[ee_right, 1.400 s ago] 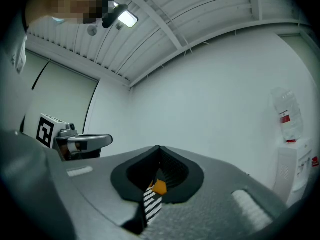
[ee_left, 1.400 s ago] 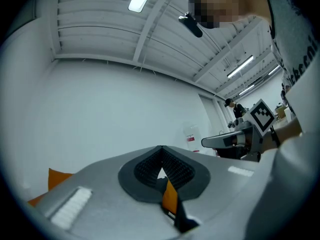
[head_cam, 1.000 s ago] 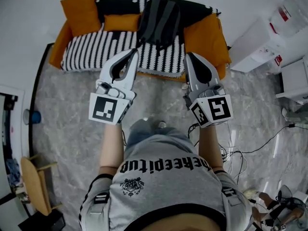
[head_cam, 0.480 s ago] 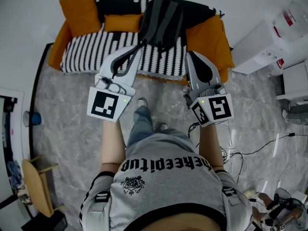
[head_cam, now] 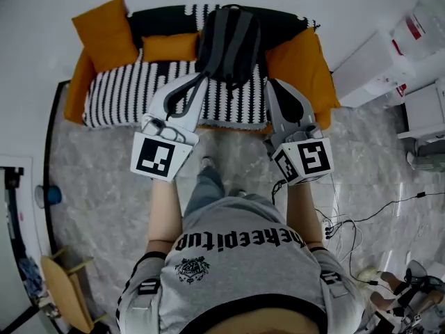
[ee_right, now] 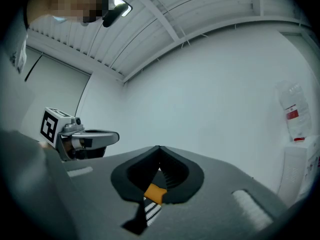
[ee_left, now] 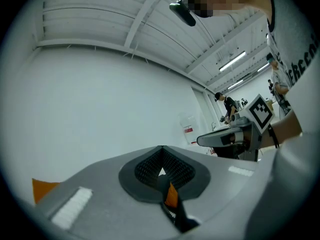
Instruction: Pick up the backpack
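A dark grey backpack [head_cam: 229, 42] leans upright against the back of a sofa [head_cam: 132, 92] covered with a black-and-white striped blanket. Both grippers are held out level in front of the person, side by side, and point at the sofa. My left gripper [head_cam: 199, 78] is shut and empty, its tip over the seat just below the backpack's lower left corner. My right gripper [head_cam: 272, 83] is shut and empty too, its tip at the seat's front edge, to the backpack's lower right. Neither touches the backpack. Both gripper views look over the shut jaws [ee_left: 161, 148] [ee_right: 159, 148] at a white wall.
Orange cushions [head_cam: 104, 30] [head_cam: 302, 58] lie at both ends of the sofa. White cabinets [head_cam: 379, 65] stand to the right, and cables [head_cam: 361, 221] trail over the marble floor. A wooden chair [head_cam: 62, 291] stands at the bottom left. A water dispenser [ee_right: 295, 129] is by the wall.
The person has stepped toward the sofa. Both grippers have moved forward with it, their tips now over the seat edge near the backpack. Both stay shut.
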The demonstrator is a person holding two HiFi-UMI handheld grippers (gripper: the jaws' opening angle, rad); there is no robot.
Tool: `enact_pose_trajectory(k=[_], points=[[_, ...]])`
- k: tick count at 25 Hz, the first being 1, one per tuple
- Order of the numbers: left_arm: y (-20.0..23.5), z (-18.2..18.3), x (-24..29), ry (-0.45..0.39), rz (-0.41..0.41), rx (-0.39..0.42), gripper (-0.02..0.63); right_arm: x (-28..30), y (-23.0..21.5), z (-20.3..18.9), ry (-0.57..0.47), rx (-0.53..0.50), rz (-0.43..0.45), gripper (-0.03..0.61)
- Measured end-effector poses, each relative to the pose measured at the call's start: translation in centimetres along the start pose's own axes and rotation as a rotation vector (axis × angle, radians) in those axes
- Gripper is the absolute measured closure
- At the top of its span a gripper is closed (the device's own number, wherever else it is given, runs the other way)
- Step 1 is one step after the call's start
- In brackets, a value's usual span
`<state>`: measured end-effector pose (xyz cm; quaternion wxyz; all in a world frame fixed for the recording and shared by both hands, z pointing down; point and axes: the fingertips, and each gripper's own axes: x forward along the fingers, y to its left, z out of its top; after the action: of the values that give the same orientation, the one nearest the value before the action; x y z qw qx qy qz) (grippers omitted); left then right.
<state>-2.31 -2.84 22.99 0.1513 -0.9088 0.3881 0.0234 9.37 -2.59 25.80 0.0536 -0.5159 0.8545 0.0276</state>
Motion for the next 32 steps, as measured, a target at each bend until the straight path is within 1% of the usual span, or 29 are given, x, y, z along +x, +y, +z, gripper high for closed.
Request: enact_pose_trajectory(k=[3,6,8,10,13,16,19,24,28,29,32], points=[[2.4,-0.5,1.0,-0.020,-0.010,-0.055,0.595,2.3,-0.3,-0.4,0.003,0.000,-0.021,0.575],[4.8,-1.7,1.9,0.016,-0.013,-0.080,0.595,4.6,-0.6,-0.8,0.008,-0.001,-0.037,0.575],[6.1,-2.2,2.6,0.007,-0.028,-0.064,0.595,6.2,-0.7,-1.0,0.009,0.000,-0.050,0.575],[7.1,-2.2,3.4,-0.028,-0.047,-0.028,0.595,7.5,-1.0,-1.3,0.009,0.003,-0.066,0.575],[8.5,-3.0,4.5,-0.030,-0.071,0.003,0.595,9.4,-1.2,-1.6,0.009,0.005,-0.090,0.575],[10.0,-3.8,5.4,-0.034,-0.093,-0.030,0.595,11.0,-1.3,-2.2,0.015,0.005,-0.112,0.575],[12.0,-4.3,6.0,-0.046,-0.093,-0.070,0.595,12.5,-1.4,-2.5,0.019,0.004,-0.127,0.575],[14.3,-5.1,6.6,-0.057,-0.112,-0.083,0.595,14.1,-1.5,-2.8,0.018,0.005,-0.167,0.575],[15.3,-6.6,6.9,-0.016,-0.134,-0.079,0.595,15.1,-1.4,-3.3,0.030,-0.004,-0.187,0.575],[15.4,-6.8,7.0,-0.016,-0.138,-0.079,0.595,15.2,-1.4,-3.5,0.035,-0.005,-0.191,0.575],[15.6,-6.7,7.5,-0.064,-0.142,-0.095,0.595,15.5,-1.6,-3.9,0.051,-0.009,-0.201,0.575]])
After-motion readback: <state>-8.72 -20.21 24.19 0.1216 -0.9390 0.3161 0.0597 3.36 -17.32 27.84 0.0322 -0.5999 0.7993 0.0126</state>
